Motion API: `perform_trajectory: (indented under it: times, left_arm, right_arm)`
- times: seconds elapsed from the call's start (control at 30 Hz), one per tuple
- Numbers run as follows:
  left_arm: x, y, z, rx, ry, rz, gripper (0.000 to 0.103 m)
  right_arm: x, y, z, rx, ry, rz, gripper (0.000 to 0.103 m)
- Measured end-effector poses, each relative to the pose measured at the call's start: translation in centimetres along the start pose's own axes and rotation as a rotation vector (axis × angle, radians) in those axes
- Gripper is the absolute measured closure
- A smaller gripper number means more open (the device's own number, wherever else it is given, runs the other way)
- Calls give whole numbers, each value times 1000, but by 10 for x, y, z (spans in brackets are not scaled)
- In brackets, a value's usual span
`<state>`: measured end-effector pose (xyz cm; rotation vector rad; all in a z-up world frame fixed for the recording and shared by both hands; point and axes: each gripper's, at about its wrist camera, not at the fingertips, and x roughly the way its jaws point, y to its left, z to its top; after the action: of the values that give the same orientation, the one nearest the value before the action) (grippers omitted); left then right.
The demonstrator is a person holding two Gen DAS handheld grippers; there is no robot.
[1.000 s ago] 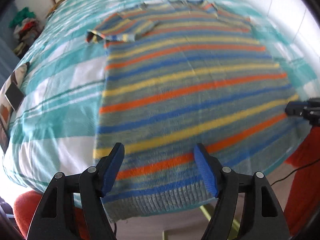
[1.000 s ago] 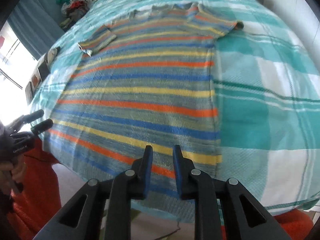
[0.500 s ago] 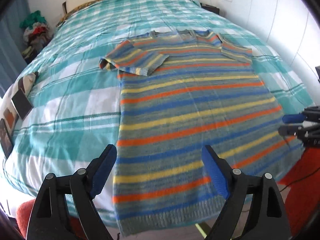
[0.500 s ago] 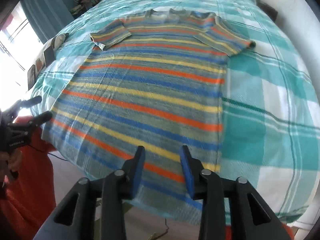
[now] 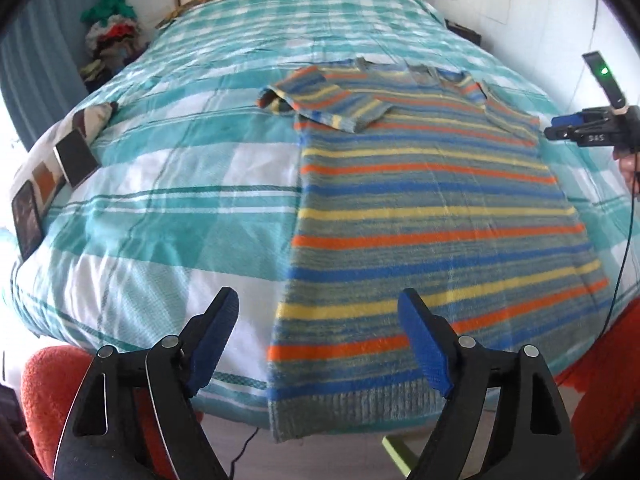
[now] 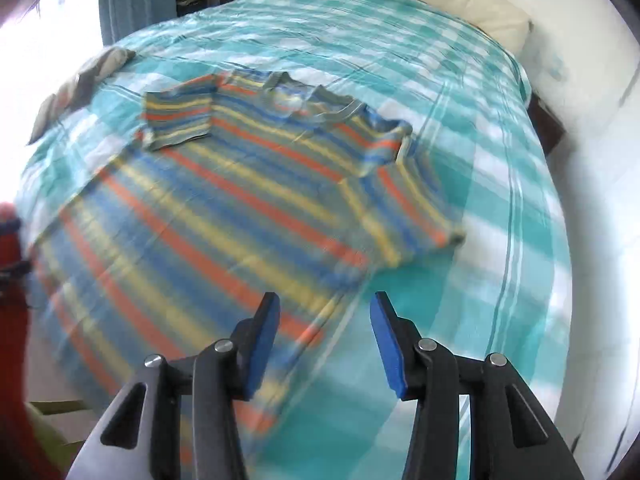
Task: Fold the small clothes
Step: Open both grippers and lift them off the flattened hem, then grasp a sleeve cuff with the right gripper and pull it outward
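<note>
A striped knit sweater (image 5: 432, 216) in grey, blue, orange and yellow lies flat on the bed, hem at the near edge. Its left sleeve (image 5: 328, 100) is folded in over the chest. It also shows, blurred, in the right wrist view (image 6: 224, 208), with the right sleeve (image 6: 404, 208) lying along the body's edge. My left gripper (image 5: 320, 340) is open and empty above the hem's left corner. My right gripper (image 6: 324, 344) is open and empty above the sweater's right edge, and it shows in the left wrist view (image 5: 584, 130) beside the right shoulder.
The bed (image 5: 180, 160) has a teal and white checked cover. Patterned cushions (image 5: 52, 176) lie at its left edge. A pile of clothes (image 5: 112, 40) sits beyond the far left corner. A white wall (image 6: 592, 160) runs along the right side. A cable (image 5: 624, 248) hangs from the right gripper.
Both grippers have pulled back from the hem and risen. My right gripper has opened wide and moved up along the sweater's right side. My left gripper has shifted left.
</note>
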<state>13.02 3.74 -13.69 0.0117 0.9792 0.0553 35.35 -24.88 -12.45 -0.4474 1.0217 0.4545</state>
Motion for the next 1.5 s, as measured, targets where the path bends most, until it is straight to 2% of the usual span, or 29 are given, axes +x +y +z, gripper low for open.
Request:
perform_trajectory:
  times: [0.1, 0.17, 0.23, 0.27, 0.37, 0.47, 0.57, 0.67, 0.77, 0.87, 0.97, 1.03, 1.13, 1.17, 1.2, 1.3, 1.37, 1.43, 1.5]
  left_arm:
    - [5, 10, -6, -20, 10, 41, 19]
    - [10, 16, -12, -26, 31, 54, 19]
    - [12, 22, -17, -32, 58, 65, 19]
    - [12, 24, -19, -39, 63, 65, 19]
    - [11, 29, -18, -67, 62, 47, 19]
    - [13, 28, -16, -76, 60, 33, 19]
    - [19, 21, -18, -61, 84, 25, 19]
    - [23, 13, -18, -43, 101, 14, 19]
    - [19, 8, -18, -22, 96, 29, 19]
    - [16, 7, -19, -19, 90, 41, 19]
    - [20, 7, -21, -22, 106, 45, 19]
    - [22, 6, -21, -13, 110, 50, 19]
    - [19, 5, -22, -7, 99, 44, 19]
    - [19, 5, -22, -7, 97, 41, 19]
    - [19, 6, -23, -8, 99, 39, 19]
    - [22, 7, -24, -15, 108, 33, 19]
    - [24, 6, -24, -17, 114, 26, 19]
    - [25, 4, -24, -12, 120, 24, 19]
    - [25, 3, -24, -4, 118, 29, 19]
  right_arm:
    - [60, -10, 23, -28, 66, -1, 56]
    - [83, -22, 22, -3, 65, -15, 57]
    - [85, -44, 21, 135, 44, 11, 94]
    - [77, -59, 20, 209, 16, 0, 101]
    - [34, -113, 2, 420, -107, 5, 101]
    - [-11, -188, -40, 688, -201, -19, 101]
    - [-25, -242, -89, 897, -190, -30, 101]
    - [-16, -260, -121, 985, -134, -25, 101]
    - [-5, -265, -146, 1095, -125, 2, 101]
    - [-12, -267, -166, 1181, -119, -35, 101]
    - [-12, -269, -172, 1200, -137, 3, 101]
    - [-7, -273, -178, 1233, -163, 70, 100]
    - [-11, -277, -193, 1296, -248, 144, 79]
    - [-14, -277, -195, 1296, -261, 154, 65]
    - [-17, -275, -198, 1288, -273, 159, 58]
    - [-21, -258, -208, 1249, -282, 212, 58]
    - [-16, -245, -207, 1174, -264, 214, 58]
    - [-6, -231, -200, 1036, -230, 163, 58]
    - [0, -223, -192, 939, -236, 86, 58]
